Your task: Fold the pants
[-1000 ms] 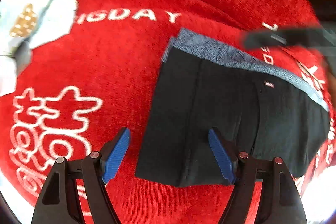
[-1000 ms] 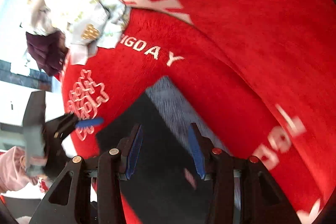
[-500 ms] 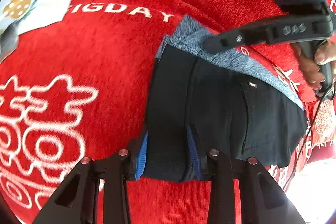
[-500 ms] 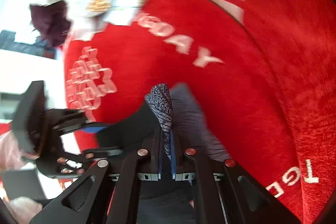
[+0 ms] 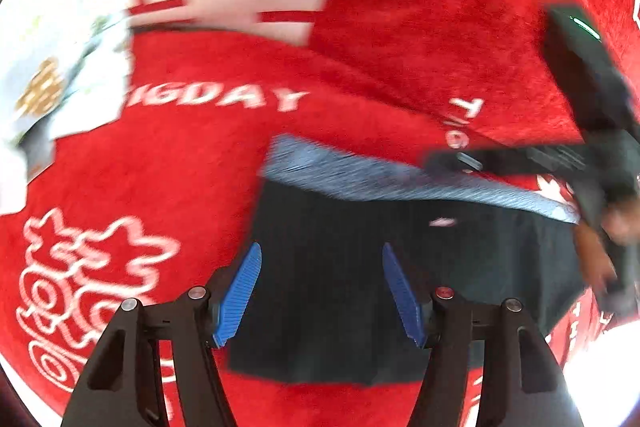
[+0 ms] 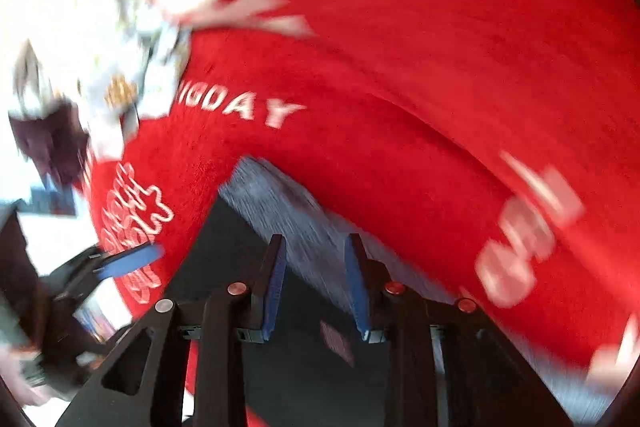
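Observation:
Black folded pants [image 5: 380,287] with a grey-blue waistband [image 5: 360,179] lie flat on a red plush blanket [image 5: 200,167]. My left gripper [image 5: 322,293] hovers over the pants' near left part, its jaws opening, blue pads apart and nothing pressed between them. My right gripper [image 6: 316,283] hangs above the waistband [image 6: 288,211], jaws opening, with only the cloth below showing through the gap. The right gripper also shows at the right edge of the left wrist view, beside the waistband's far end. Both views are motion-blurred.
The blanket carries white lettering [image 5: 224,99] and a white pattern [image 5: 92,267]. A pale printed cloth [image 5: 52,87] lies at the far left, with a dark maroon garment [image 6: 44,135] beside it. A person's hand [image 5: 604,251] holds the right tool.
Half a second ago both grippers were shut on the pants, the left on the near edge, the right on the waistband. Both have let go and pulled back; the pants lie flat.

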`<state>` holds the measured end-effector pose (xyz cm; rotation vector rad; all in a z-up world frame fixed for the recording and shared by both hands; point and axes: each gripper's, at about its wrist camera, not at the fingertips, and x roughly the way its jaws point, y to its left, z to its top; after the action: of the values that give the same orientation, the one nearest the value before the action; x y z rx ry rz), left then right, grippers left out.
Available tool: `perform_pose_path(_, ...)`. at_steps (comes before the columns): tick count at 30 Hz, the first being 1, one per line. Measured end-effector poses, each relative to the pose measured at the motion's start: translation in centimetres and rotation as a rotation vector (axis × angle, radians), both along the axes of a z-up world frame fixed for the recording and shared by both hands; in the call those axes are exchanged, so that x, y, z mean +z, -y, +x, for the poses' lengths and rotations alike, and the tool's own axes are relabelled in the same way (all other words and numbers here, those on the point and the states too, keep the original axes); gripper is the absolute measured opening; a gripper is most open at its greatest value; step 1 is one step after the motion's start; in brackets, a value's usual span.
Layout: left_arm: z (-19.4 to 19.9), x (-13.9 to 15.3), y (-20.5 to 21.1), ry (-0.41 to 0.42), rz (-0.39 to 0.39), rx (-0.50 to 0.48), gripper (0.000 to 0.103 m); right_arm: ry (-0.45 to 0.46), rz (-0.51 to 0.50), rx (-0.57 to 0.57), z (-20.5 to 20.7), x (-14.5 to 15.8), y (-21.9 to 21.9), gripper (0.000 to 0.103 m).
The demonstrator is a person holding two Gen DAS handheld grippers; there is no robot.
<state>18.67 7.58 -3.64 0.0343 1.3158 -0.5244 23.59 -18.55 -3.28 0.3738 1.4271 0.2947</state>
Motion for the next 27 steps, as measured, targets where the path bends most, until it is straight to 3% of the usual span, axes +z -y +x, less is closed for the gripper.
perform_pose_path(3, -0.6, 0.0, 3.5, 0.014, 0.032, -0.035, 0.064, -0.034, 0.078, -0.215, -7.5, 2.1, 6.8, 0.034)
perform_pose_path(5, -1.5, -1.7, 6.2, 0.002, 0.109, -0.038, 0.067, -0.067, 0.116, -0.343, -12.9, 2.6, 10.6, 0.034)
perform_pose_path(8, -2.0, -4.8, 7.2, -0.042, 0.167, -0.007, 0.069, -0.134, 0.178, -0.559, -21.8, 1.6, 14.9, 0.034)
perform_pose_path(9, -2.3, -4.6, 7.1, -0.001, 0.149, 0.001, 0.071, -0.153, 0.208, -0.63, -24.6, 0.9, 16.0, 0.035)
perform_pose_path(12, -2.5, -4.4, 7.2, -0.01, 0.167, -0.014, 0.071, -0.18, 0.292, -0.793, -30.2, -0.9, 18.1, 0.036)
perform_pose_path(19, -2.5, -4.4, 8.5, -0.004, 0.215, -0.016, 0.071, -0.089, 0.456, -0.933, -31.9, -3.5, 20.4, 0.036)
perform_pose_path(20, -2.5, -4.5, 8.7, -0.002, 0.217, -0.014, 0.072, -0.087, 0.472, -0.951, -31.9, -3.7, 20.7, 0.033)
perform_pose_path(21, -2.3, -4.6, 9.1, -0.003, 0.218, -0.012, 0.072, -0.088, 0.472, -0.962, -31.7, -3.8, 20.6, 0.011)
perform_pose_path(22, -2.3, -4.5, 9.2, -0.003, 0.221, -0.01, 0.072, -0.085, 0.447, -0.953, -31.5, -3.5, 20.7, 0.007)
perform_pose_path(25, -2.5, -4.7, 9.6, 0.014, 0.232, -0.024, 0.072, -0.035, 0.366, -0.89, -31.8, -1.2, 20.3, 0.005)
perform_pose_path(27, -3.0, -4.0, 9.3, 0.027, 0.241, -0.023, 0.077, -0.058, 0.378, -0.921, -33.7, -2.1, 20.4, 0.005)
